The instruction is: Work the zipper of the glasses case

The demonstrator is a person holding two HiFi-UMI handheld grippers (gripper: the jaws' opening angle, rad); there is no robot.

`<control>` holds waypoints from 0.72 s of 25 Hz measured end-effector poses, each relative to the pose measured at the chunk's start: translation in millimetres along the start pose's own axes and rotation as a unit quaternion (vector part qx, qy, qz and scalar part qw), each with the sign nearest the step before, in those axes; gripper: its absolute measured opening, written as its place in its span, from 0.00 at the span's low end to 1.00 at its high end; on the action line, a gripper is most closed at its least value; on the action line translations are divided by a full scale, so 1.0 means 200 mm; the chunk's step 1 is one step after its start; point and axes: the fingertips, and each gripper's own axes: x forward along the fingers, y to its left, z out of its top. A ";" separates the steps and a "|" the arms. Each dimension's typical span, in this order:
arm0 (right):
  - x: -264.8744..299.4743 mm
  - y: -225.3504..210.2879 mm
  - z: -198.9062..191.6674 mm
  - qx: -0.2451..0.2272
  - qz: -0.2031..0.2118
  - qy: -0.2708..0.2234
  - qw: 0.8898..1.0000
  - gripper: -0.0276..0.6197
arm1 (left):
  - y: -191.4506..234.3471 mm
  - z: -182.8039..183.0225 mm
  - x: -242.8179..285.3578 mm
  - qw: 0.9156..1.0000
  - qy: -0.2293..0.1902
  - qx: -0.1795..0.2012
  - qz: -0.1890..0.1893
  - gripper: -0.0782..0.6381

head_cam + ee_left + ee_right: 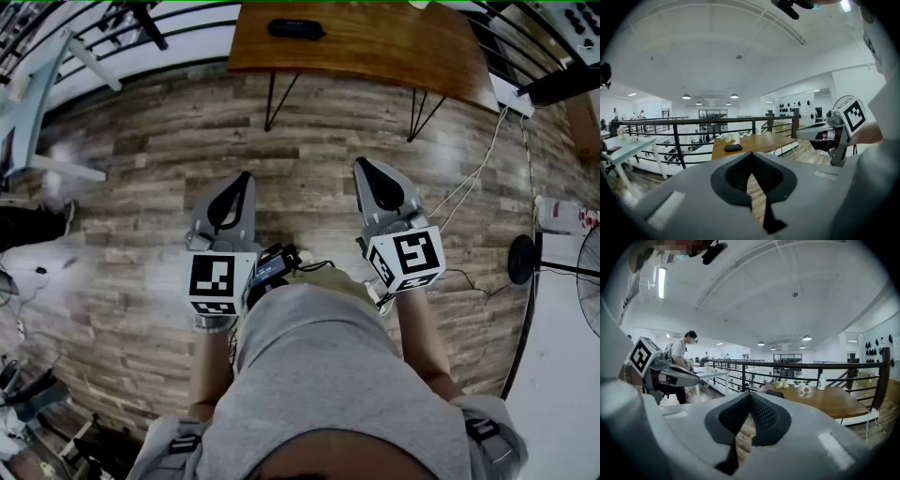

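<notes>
The left tool point(243, 178) and the right tool point(362, 167) each have their jaws pressed together on nothing, side by side over the wood-plank floor point(141, 169). The black oblong glasses case point(296, 29) lies well ahead of both, on the brown wooden counter point(394, 52).

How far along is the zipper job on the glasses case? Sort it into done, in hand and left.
Done: nothing shows; the glasses case lies on the table, far ahead. In hand: nothing; the left gripper and the right gripper are shut and empty, above the wooden floor. Left: reaching the table, holding the case and working its zipper.
</notes>
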 end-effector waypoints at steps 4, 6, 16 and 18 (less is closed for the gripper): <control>0.01 0.01 0.00 0.000 0.004 -0.002 1.000 0.04 | 0.01 0.01 -0.01 1.000 -0.002 0.002 0.003 0.13; 0.01 0.01 0.01 0.000 0.006 -0.003 1.000 0.04 | 0.01 0.00 -0.01 1.000 0.001 0.001 0.003 0.13; -0.01 0.03 0.03 0.002 0.007 -0.008 1.000 0.05 | -0.01 0.02 -0.03 1.000 -0.004 -0.005 0.002 0.13; -0.03 0.03 0.03 0.012 0.010 -0.012 1.000 0.05 | -0.02 0.02 -0.03 1.000 -0.004 -0.011 0.001 0.13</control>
